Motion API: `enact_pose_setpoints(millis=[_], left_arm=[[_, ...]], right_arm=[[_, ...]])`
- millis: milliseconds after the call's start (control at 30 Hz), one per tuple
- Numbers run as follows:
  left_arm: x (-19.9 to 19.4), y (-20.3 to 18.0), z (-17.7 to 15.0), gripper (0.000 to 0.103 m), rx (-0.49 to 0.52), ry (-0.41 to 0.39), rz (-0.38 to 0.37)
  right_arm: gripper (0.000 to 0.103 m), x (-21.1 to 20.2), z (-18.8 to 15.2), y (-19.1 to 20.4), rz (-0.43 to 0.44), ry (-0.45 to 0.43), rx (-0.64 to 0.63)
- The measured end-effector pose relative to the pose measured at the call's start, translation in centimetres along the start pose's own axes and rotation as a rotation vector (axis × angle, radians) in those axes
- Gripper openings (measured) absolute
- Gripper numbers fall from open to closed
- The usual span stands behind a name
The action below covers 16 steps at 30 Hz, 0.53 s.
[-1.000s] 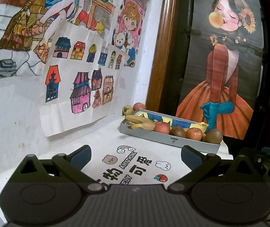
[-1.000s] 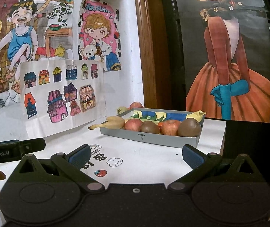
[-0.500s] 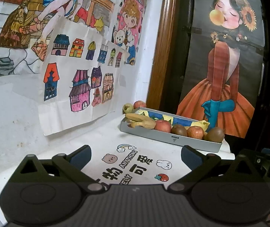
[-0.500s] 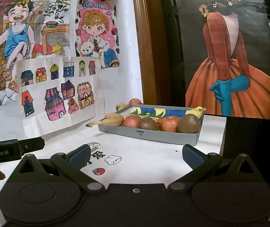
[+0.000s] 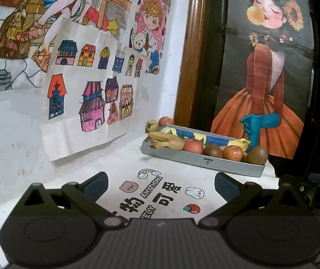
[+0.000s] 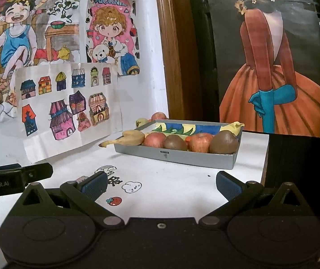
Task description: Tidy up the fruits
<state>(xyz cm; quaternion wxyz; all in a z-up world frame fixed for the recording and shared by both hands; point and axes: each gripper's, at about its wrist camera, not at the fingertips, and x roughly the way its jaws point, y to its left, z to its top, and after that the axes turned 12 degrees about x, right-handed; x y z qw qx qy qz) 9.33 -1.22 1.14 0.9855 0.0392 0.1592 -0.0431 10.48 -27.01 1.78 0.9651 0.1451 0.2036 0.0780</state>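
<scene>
A grey metal tray [image 5: 204, 161] [image 6: 175, 157] sits at the back of the white table. In it lie a banana [image 5: 166, 142] [image 6: 130, 137], two red apples [image 5: 192, 145] [image 6: 201, 142] and two brown kiwis [image 5: 256, 155] [image 6: 223, 142]. Behind the tray's far corner, a pale green fruit [image 5: 151, 125] [image 6: 141, 122] and a red apple [image 5: 165, 120] [image 6: 158, 116] rest on the table. My left gripper [image 5: 161, 185] and my right gripper [image 6: 160, 185] both stand open and empty, well short of the tray.
Children's drawings cover the white wall [image 5: 14, 134] on the left. A wooden frame [image 6: 173, 56] and a dark poster of a figure in an orange dress [image 6: 272, 67] stand behind the tray. Cartoon stickers [image 5: 160, 190] mark the table. The left gripper's body [image 6: 14, 177] shows in the right wrist view.
Both grippers have drifted slightly toward the tray, which looks a little larger. Their fingers stayed open. No fruit moved.
</scene>
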Motion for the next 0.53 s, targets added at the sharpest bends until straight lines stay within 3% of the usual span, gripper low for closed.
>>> enact_pose_setpoints(millis=[533], left_arm=[[1.3,0.2,-0.6,0.103,-0.002,0.035,-0.018]], right_arm=[[0.102,1.5,-0.7,0.0,-0.014,0.044,0.007]])
